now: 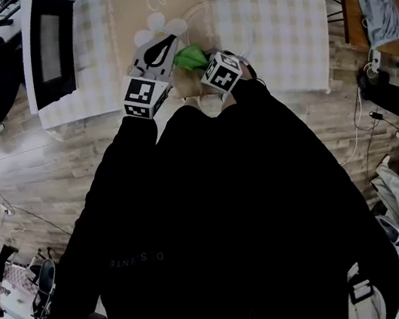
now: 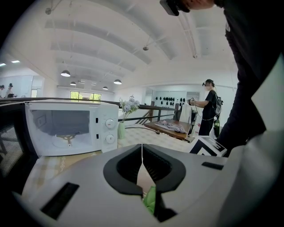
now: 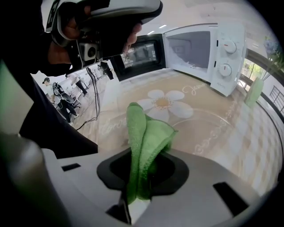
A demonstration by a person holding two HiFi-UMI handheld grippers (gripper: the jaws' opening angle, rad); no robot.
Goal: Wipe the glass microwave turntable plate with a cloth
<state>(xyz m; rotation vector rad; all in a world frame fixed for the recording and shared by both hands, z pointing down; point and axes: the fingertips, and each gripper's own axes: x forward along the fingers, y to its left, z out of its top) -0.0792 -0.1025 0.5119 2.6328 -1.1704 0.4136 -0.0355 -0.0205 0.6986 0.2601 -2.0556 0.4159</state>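
The clear glass turntable plate (image 3: 213,128) lies flat on the patterned tablecloth, beside a printed white daisy (image 3: 164,104). A folded green cloth (image 3: 142,142) sticks up from my right gripper (image 3: 141,165), which is shut on it, just short of the plate's near rim. In the head view the cloth (image 1: 189,57) shows between the two marker cubes. My left gripper (image 1: 163,47) is held beside it over the daisy. In the left gripper view its jaws (image 2: 142,153) meet with nothing seen between them, and a scrap of green shows below.
A white microwave (image 1: 50,47) stands at the table's left with its door open and its roller ring (image 2: 66,139) bare inside. A vase of flowers (image 2: 122,128) is beside it. The table's near edge (image 1: 287,90) is close to my body. A person (image 2: 208,106) stands far off.
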